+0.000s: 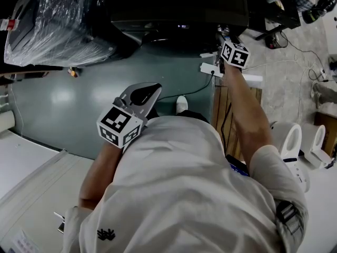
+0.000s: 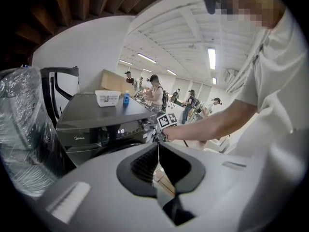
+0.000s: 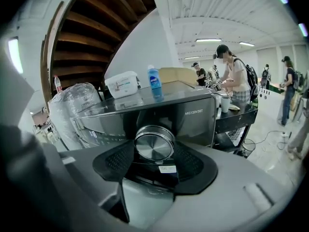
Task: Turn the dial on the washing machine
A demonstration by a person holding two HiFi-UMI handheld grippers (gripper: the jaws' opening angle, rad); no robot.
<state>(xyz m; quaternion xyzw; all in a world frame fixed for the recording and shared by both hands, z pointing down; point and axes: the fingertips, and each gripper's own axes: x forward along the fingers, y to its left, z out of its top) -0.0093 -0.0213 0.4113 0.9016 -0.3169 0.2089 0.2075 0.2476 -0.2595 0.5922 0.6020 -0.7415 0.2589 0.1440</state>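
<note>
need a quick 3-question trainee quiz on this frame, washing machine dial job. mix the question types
1. What sits between the jaws of the right gripper? A) a sponge B) the dial C) a cable
2. True or false: the left gripper has its jaws apart around a cloth.
3. Fill in: on top of the washing machine stand a white box and a blue ____.

Key
1. B
2. False: its jaws are together, with nothing between them.
3. bottle
</note>
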